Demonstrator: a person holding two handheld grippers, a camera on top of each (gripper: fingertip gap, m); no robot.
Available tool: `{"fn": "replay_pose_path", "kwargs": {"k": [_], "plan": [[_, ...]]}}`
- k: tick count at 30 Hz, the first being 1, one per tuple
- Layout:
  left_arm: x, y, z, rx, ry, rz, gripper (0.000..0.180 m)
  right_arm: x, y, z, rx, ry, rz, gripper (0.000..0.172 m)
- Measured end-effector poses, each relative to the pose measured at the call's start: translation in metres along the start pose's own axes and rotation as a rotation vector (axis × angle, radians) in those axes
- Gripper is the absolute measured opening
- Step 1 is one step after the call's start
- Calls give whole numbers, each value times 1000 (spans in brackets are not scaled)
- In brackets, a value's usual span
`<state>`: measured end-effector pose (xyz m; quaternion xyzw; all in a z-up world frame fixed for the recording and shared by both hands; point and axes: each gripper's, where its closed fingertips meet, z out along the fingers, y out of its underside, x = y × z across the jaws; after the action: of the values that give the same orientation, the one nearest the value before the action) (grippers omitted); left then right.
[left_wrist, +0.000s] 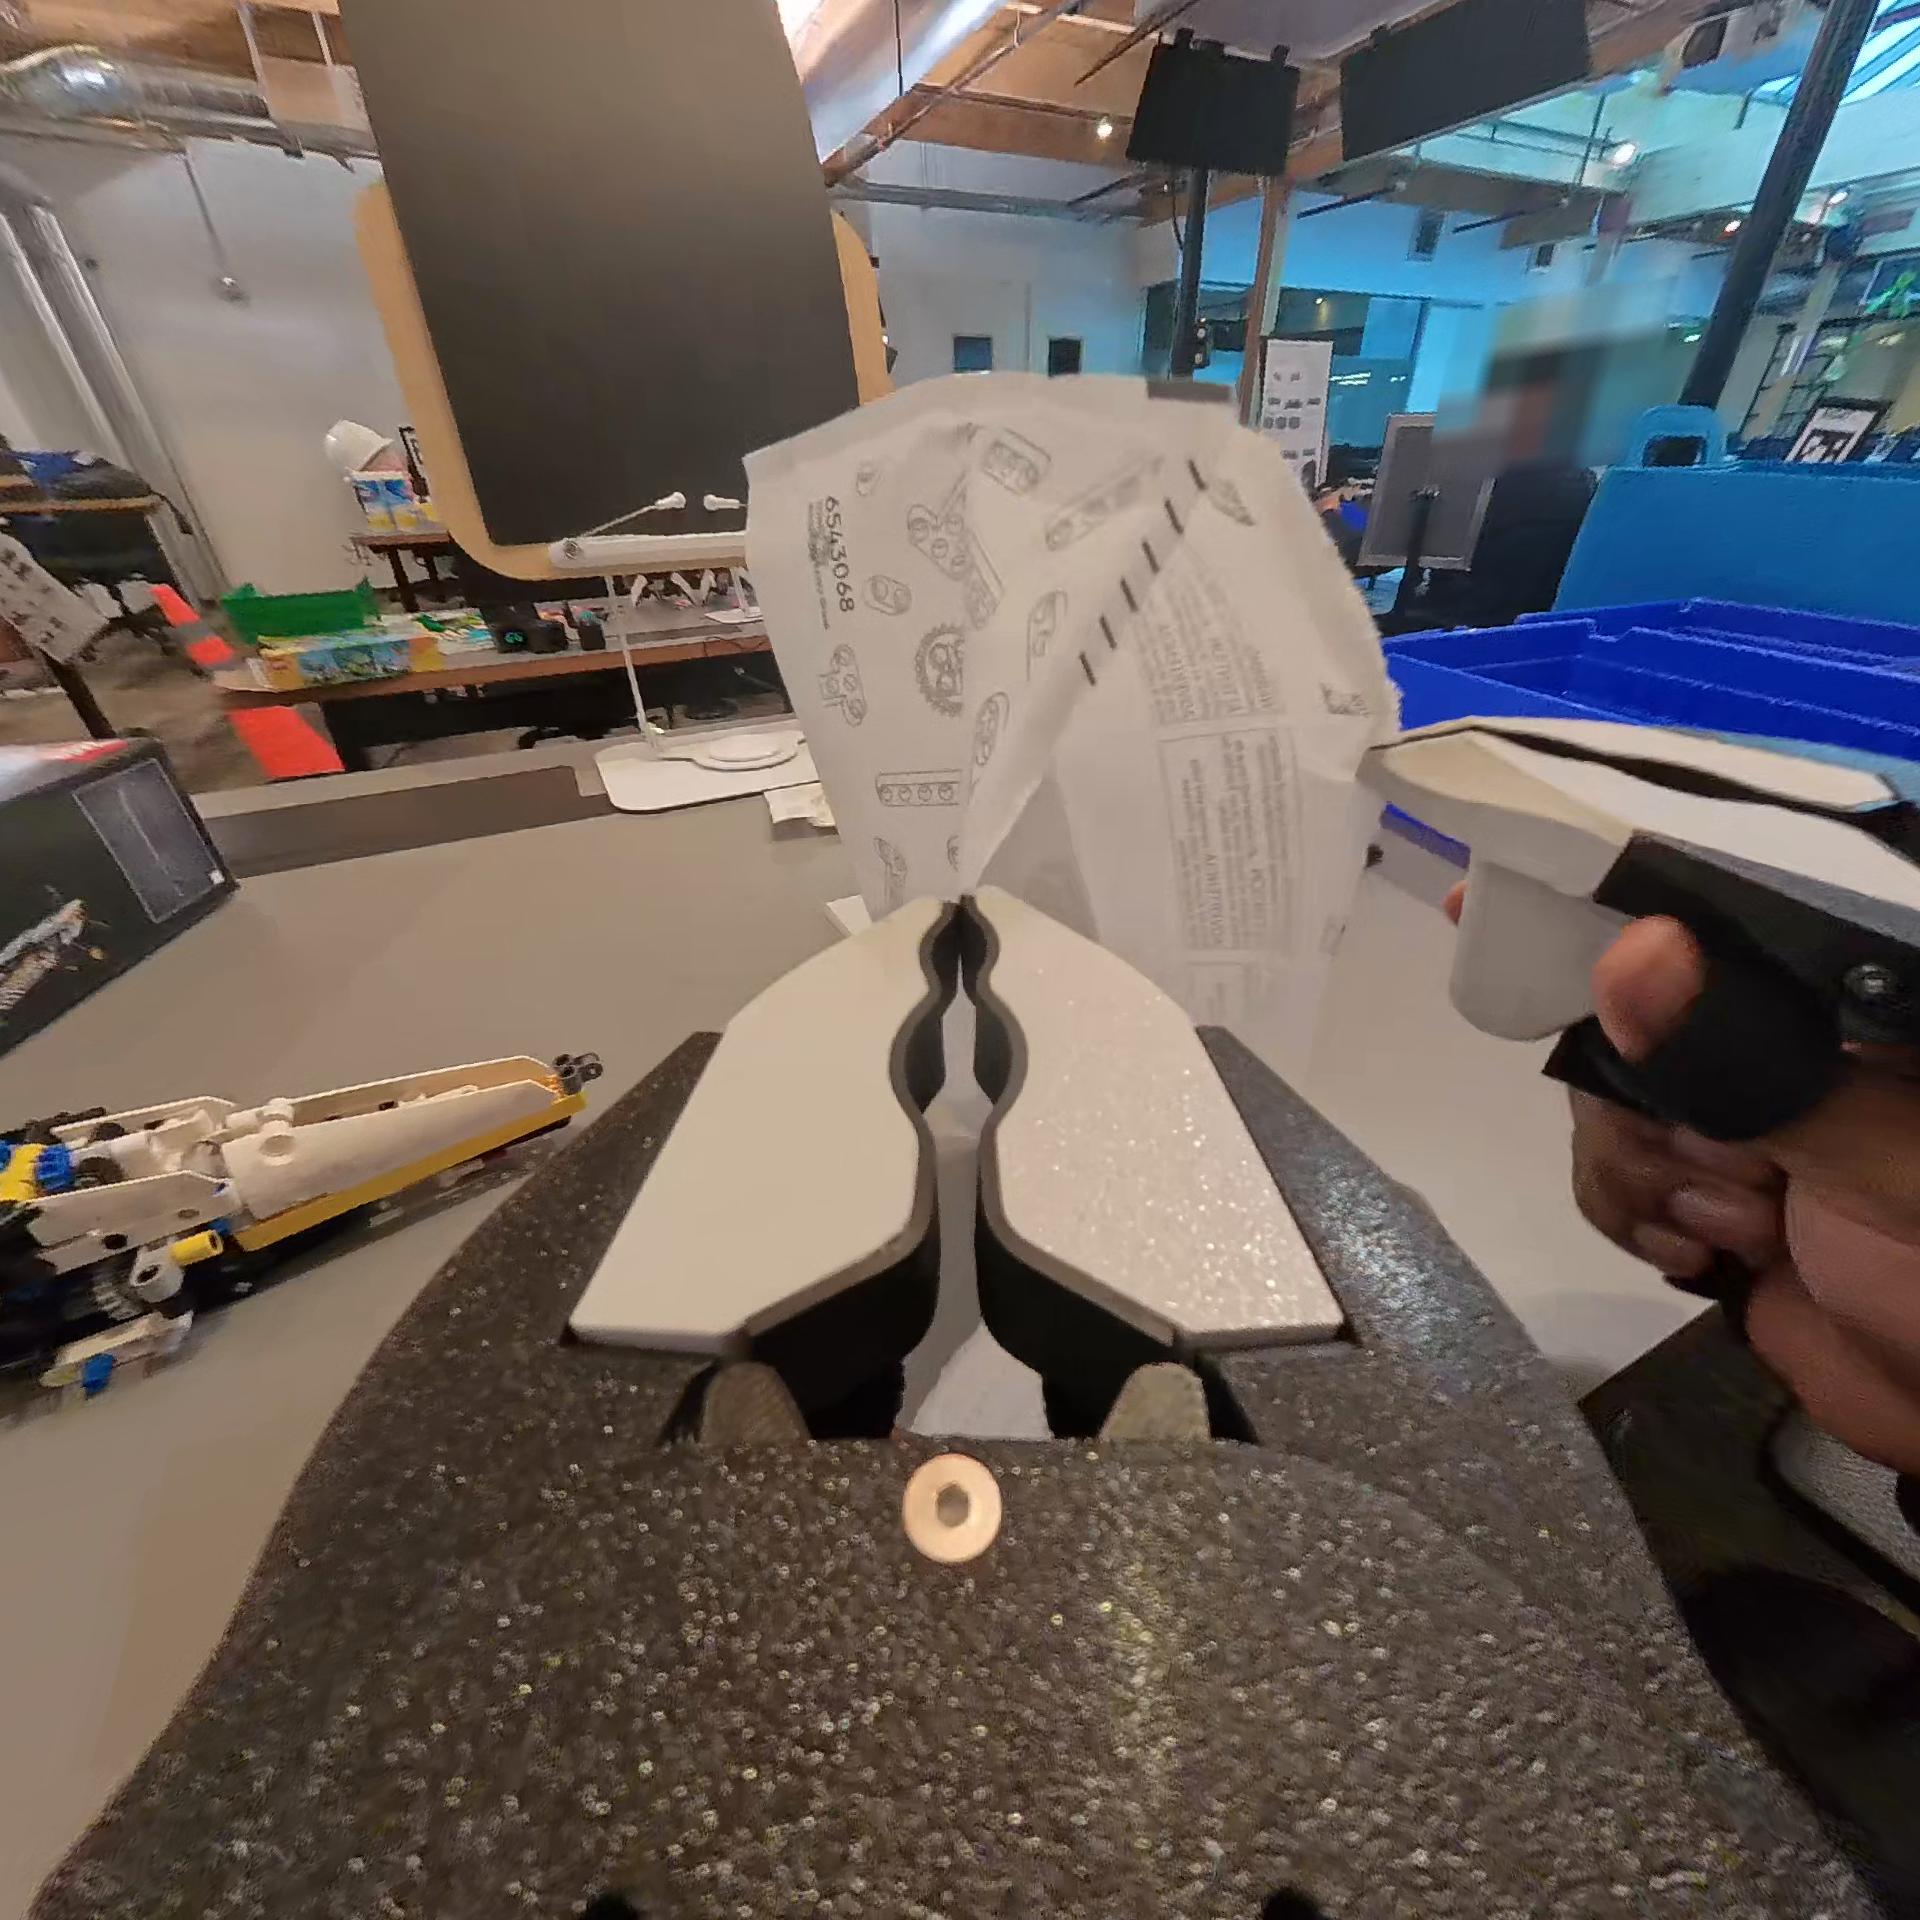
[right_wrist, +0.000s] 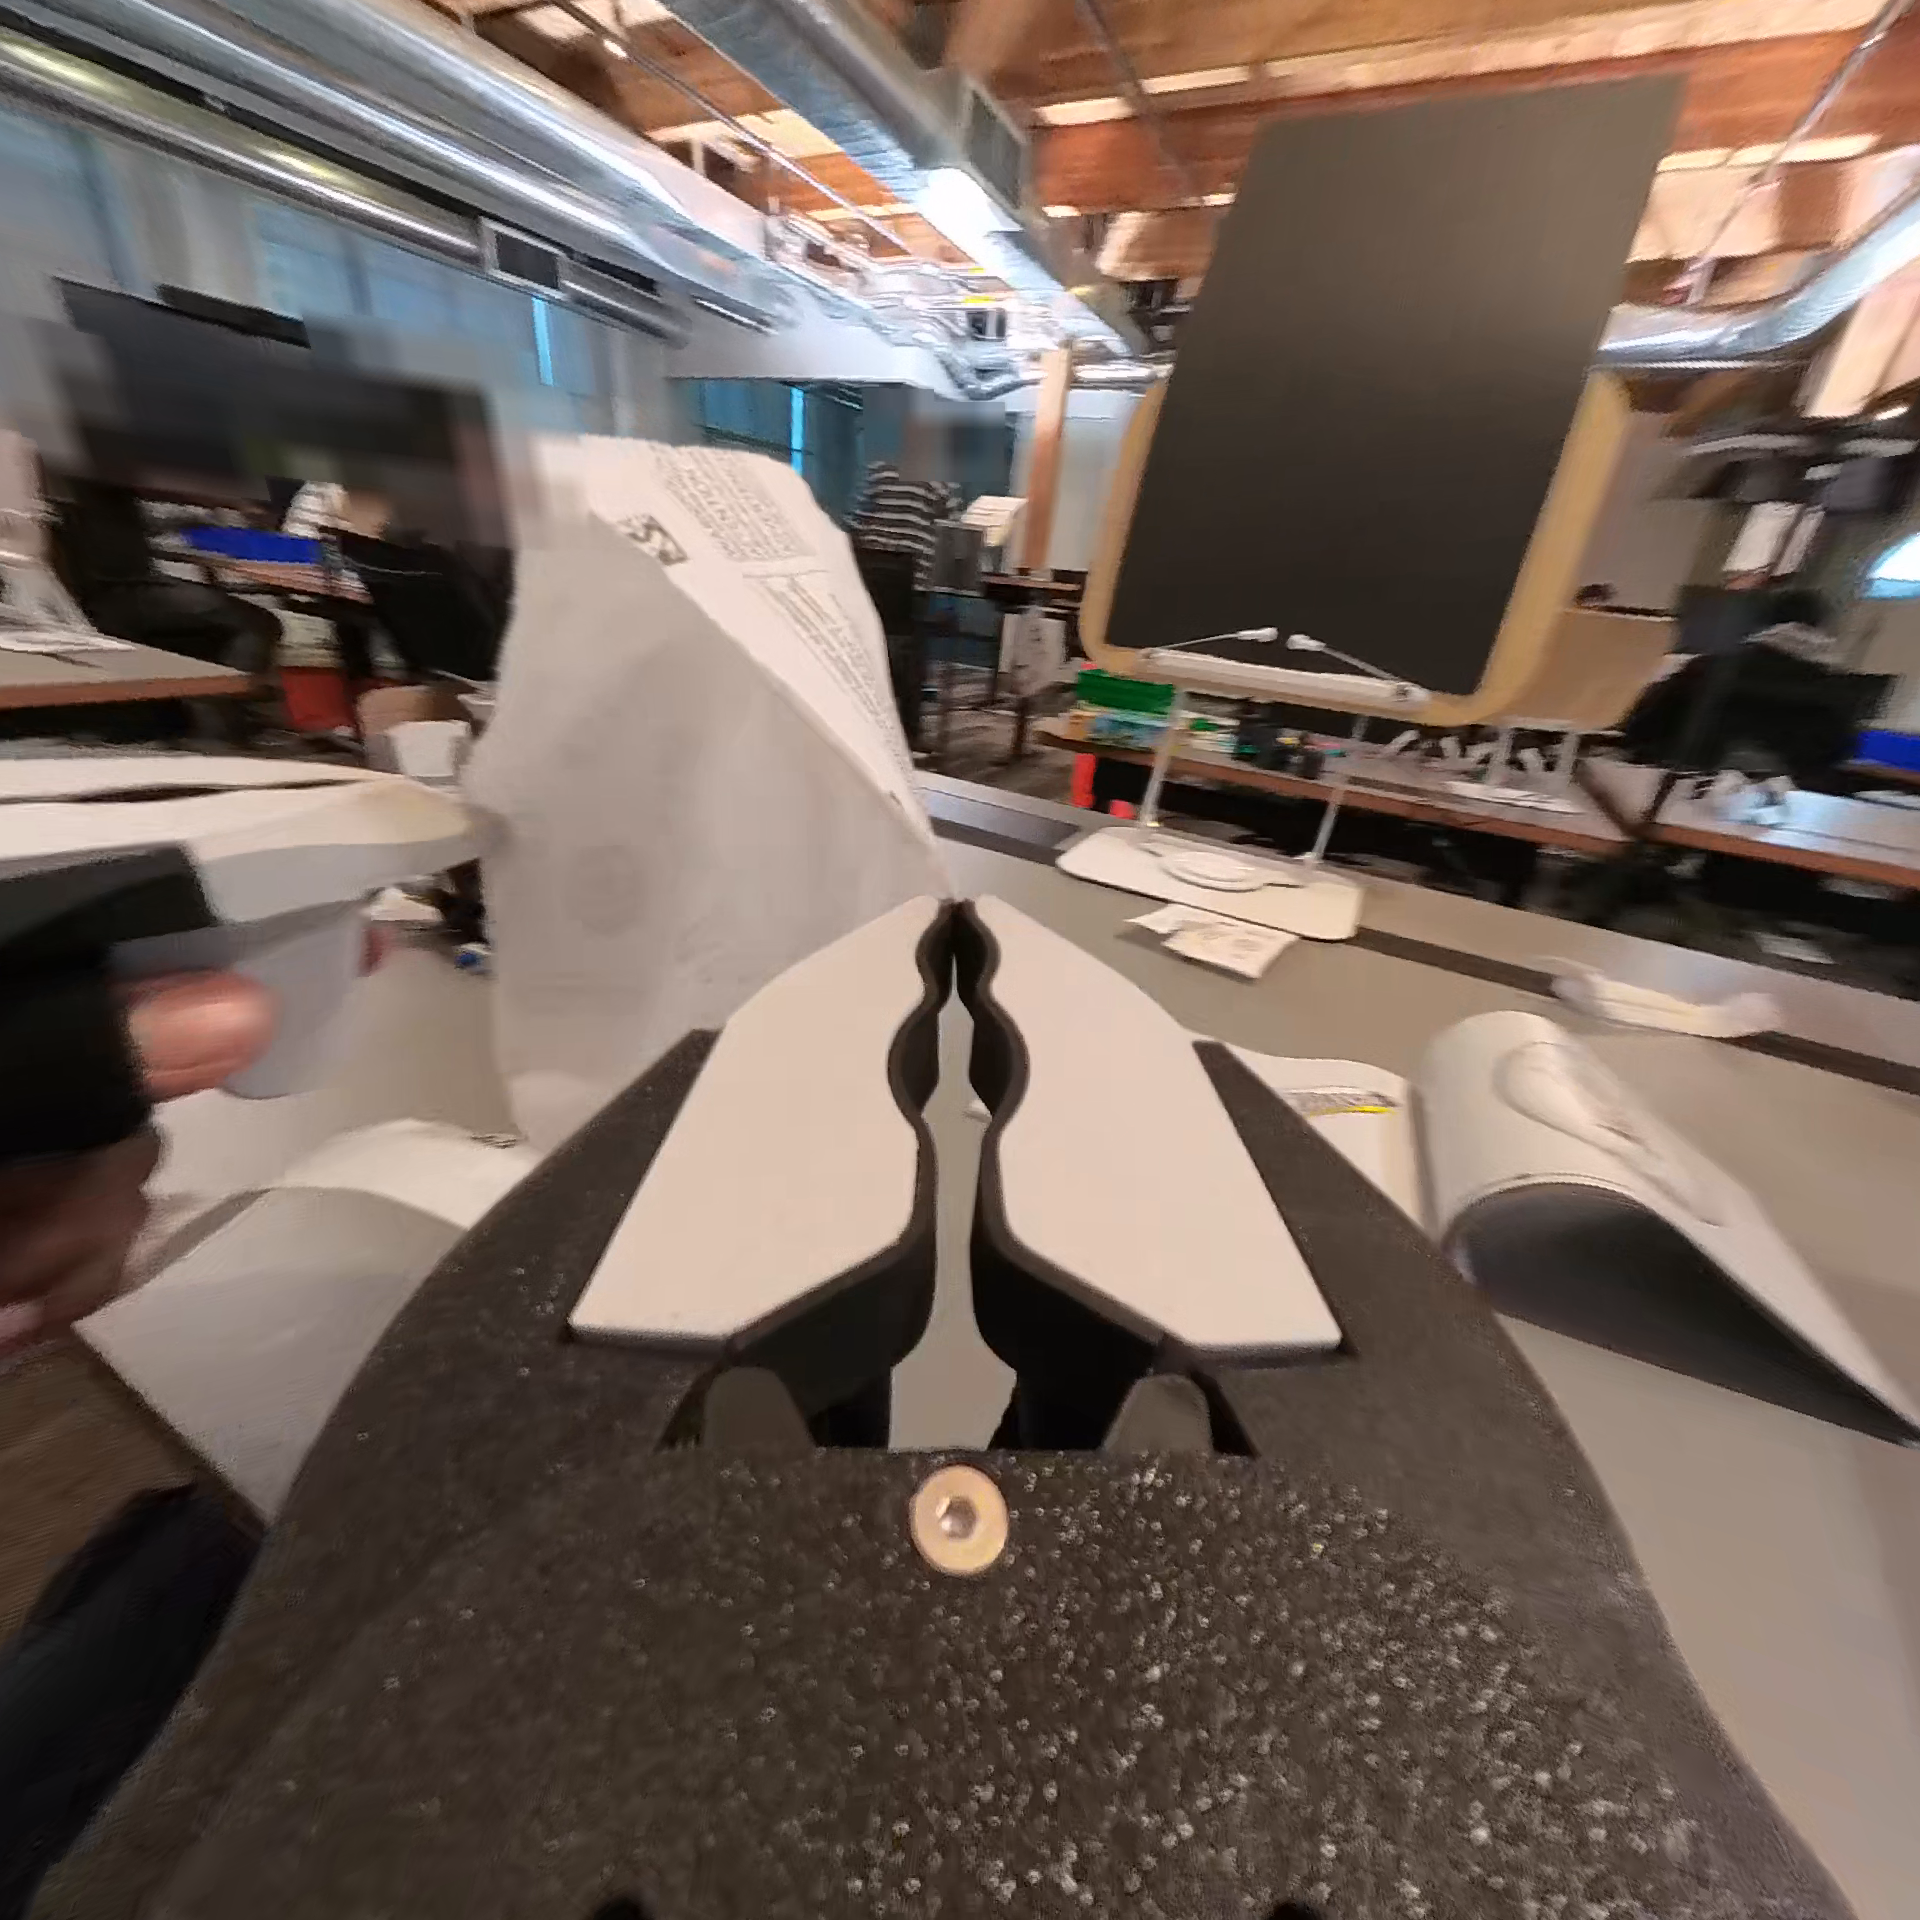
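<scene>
A white paper bag (left_wrist: 1049, 644) printed with grey part drawings and text blocks stands up in the air above the grey table (left_wrist: 468, 935). My left gripper (left_wrist: 961, 906) is shut on the bag's lower edge, which is pinched at the fingertips. My right gripper (right_wrist: 956, 906) is shut on another edge of the same bag (right_wrist: 675, 779). In the left wrist view the right gripper (left_wrist: 1382, 769) comes in from the right, held by a hand (left_wrist: 1704, 1122), with its tip at the bag's right side. In the right wrist view the left gripper (right_wrist: 457, 821) meets the bag from the left.
A white, yellow and blue brick-built model (left_wrist: 260, 1153) lies on the table at the left, near a dark box (left_wrist: 94, 873). Blue bins (left_wrist: 1662, 665) stand at the right. A lamp base (left_wrist: 717, 758), paper scraps (right_wrist: 1216, 940) and an open booklet (right_wrist: 1558, 1164) lie on the table. Some 11 cm of space lies between my two pairs of fingers.
</scene>
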<state>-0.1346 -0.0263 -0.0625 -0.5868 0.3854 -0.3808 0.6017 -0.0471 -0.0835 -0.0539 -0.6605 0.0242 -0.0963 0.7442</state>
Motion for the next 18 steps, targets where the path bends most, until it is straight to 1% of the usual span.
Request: {"fn": "replay_pose_path", "kwargs": {"k": [4,8,9,11,14,15,18], "plan": [[16,-2,-1,5,21,56,1,1,8,4,-58,82,-111,0],[43,-5,-2,19,63,165,1,-6,16,10,-106,114,-203,3],[50,-6,-3,24,73,194,1,-7,18,12,-119,112,-208,6],[60,-6,-4,27,96,241,1,-8,22,16,-154,96,-190,18],[71,-3,-4,21,150,255,1,-14,31,21,-199,3,-113,28],[71,-2,-4,16,159,252,1,-19,33,23,-212,-56,-79,32],[74,1,-4,10,221,237,1,-36,43,23,-273,-246,-16,33]]}}
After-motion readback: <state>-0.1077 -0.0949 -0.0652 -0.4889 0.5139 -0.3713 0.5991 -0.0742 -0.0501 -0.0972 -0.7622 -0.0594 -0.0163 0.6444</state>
